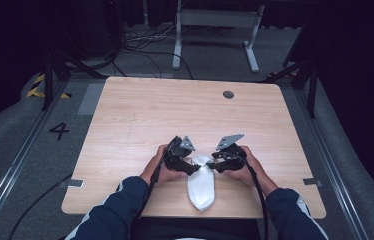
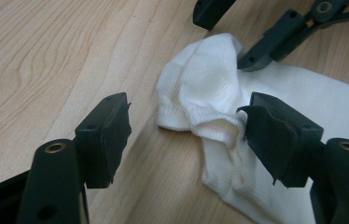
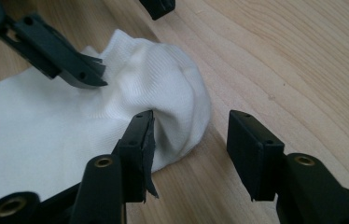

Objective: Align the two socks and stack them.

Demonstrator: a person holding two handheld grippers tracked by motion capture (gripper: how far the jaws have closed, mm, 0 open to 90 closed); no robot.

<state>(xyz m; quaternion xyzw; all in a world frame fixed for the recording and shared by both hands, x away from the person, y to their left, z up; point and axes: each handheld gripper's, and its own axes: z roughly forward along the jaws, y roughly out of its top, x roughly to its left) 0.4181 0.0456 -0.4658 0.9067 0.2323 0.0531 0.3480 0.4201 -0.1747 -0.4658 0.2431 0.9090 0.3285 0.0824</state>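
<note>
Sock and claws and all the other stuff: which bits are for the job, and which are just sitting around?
For the job:
white sock
left claw, open
right claw, open
wooden table

Just lying about:
cables on the floor
grey desk frame
number 4 floor mark

Your high view looks down over the pale wooden table point(image 1: 140, 110); both gripper views sit close, sharing the crumpled white knit sock point(image 2: 210, 93) near its front edge.

place: lab | cues: dark curtains point(image 1: 5, 50); floor cables point(image 1: 145, 42); numbered floor marking point(image 1: 59, 131)
</note>
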